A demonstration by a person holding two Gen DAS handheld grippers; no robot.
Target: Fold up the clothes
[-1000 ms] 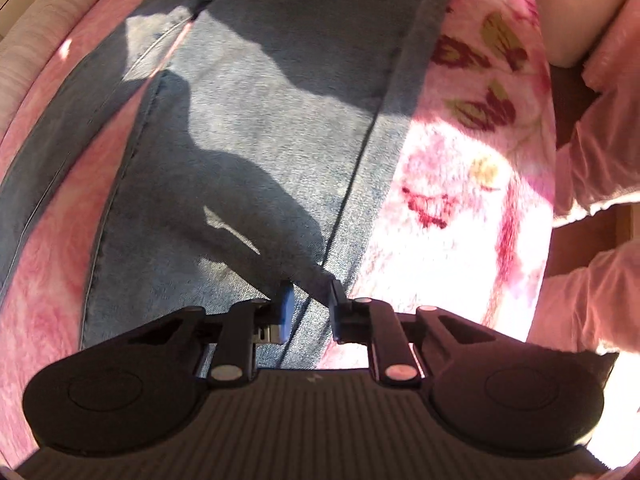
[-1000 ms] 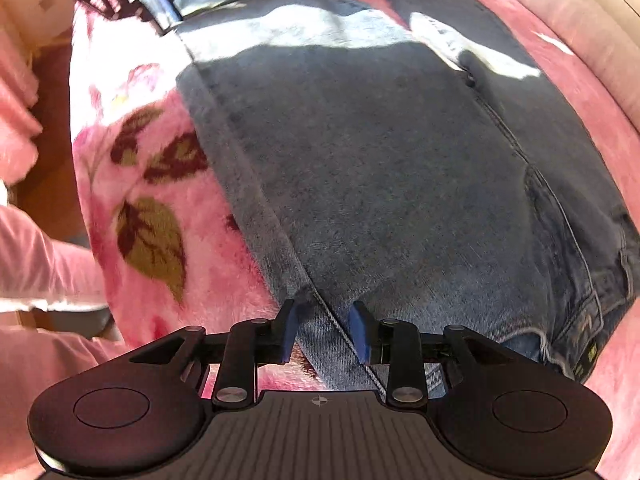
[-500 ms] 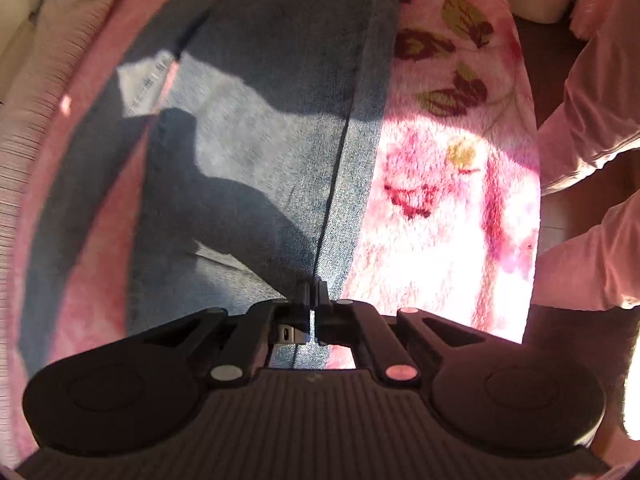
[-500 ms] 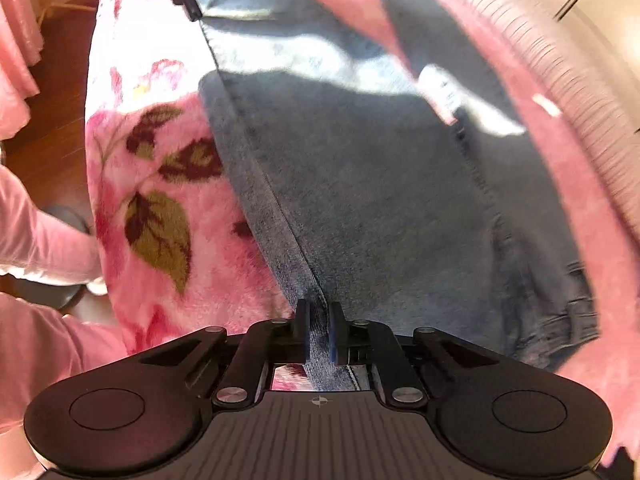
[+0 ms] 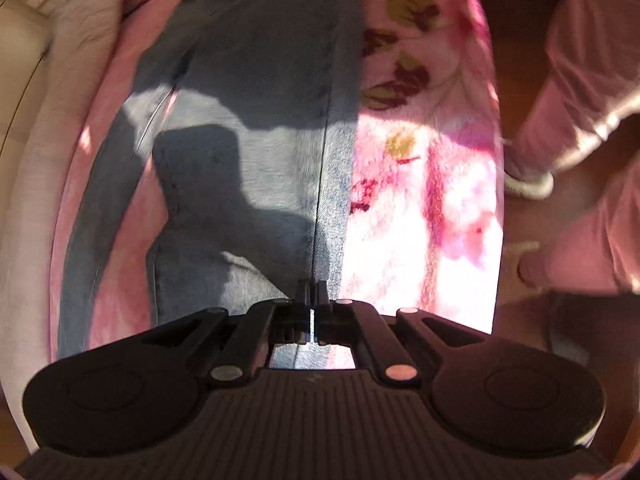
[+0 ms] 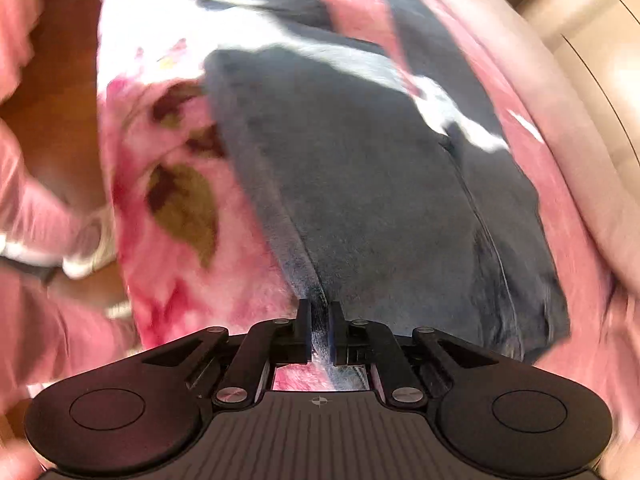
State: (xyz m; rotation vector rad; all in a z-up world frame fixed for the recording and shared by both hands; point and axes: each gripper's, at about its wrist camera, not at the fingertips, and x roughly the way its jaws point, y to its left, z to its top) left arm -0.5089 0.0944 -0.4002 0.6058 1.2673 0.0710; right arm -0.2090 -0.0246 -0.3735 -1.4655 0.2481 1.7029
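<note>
Jeans (image 5: 256, 184) seam, waistband right-view only.

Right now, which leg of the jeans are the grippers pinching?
The wide near leg of the jeans, along its side seam beside the flowered pink blanket. The left hand-held gripper grips it; the far leg lies untouched.

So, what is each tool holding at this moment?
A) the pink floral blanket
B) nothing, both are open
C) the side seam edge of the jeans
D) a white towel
C: the left tool and the right tool are each shut on the seam edge of the jeans, which lie on the pink floral blanket.
</note>
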